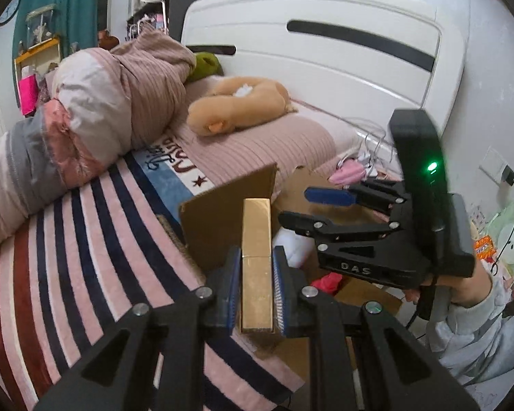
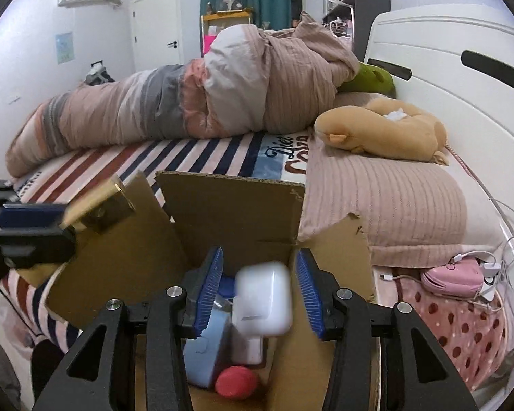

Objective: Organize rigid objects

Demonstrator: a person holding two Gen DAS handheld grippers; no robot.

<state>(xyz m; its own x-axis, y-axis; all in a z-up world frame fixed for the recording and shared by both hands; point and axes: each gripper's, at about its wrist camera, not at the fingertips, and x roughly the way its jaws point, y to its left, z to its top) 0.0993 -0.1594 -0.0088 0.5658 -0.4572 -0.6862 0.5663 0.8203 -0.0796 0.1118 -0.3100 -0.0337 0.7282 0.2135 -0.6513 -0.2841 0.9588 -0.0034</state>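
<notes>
My left gripper (image 1: 256,286) is shut on a long gold box (image 1: 256,260), held beside the open cardboard box (image 1: 216,215) on the bed; the gold box also shows in the right wrist view (image 2: 99,205). My right gripper (image 2: 259,291) is open above the cardboard box (image 2: 233,205). A white earbud case (image 2: 264,299), blurred, is between its spread fingers without touching them, apparently dropping. Below it in the box lie a light blue object (image 2: 205,346), a white block (image 2: 248,347) and a red round thing (image 2: 236,382). The right gripper shows in the left wrist view (image 1: 298,205).
The box stands at the edge of a striped blanket (image 1: 85,239). A rolled duvet (image 2: 188,96) and a tan plush toy (image 2: 383,130) lie behind it. A pink pouch with cables (image 2: 452,277) sits to the right near the white headboard (image 2: 445,68).
</notes>
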